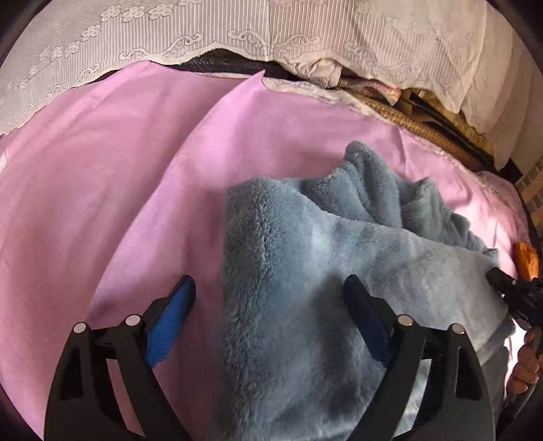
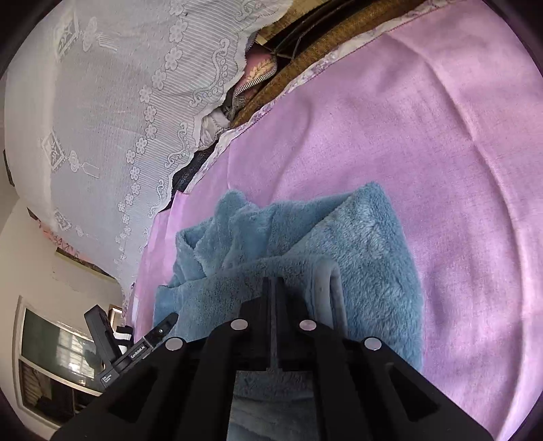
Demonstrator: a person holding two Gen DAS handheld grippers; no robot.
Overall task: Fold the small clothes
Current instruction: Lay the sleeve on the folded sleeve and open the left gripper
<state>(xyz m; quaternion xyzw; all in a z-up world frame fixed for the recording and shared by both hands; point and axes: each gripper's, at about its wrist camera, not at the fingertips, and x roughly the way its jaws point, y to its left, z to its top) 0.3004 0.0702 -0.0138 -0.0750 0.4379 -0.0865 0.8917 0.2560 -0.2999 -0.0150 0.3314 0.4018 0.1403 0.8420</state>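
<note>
A fluffy blue fleece garment point(image 1: 305, 237) lies bunched on a pink sheet point(image 1: 118, 169). My left gripper point(image 1: 269, 281) hangs just above its near part, jaws wide open, with the blue pads on either side of a fleece fold and clear of it. At the right edge of the left wrist view, my right gripper point(image 1: 505, 281) meets the garment's hem. In the right wrist view the right gripper point(image 2: 273, 281) has its black fingers nearly together, pinching the garment point(image 2: 373, 237) beside a pale ribbed hem point(image 2: 331, 288).
White lace cloth point(image 1: 169, 30) covers furniture behind the pink sheet point(image 2: 441, 135). A woven brown mat point(image 1: 407, 118) and bags sit in the gap between them. A person's hand point(image 1: 526, 359) holds the right gripper. A window point(image 2: 51, 356) shows at lower left.
</note>
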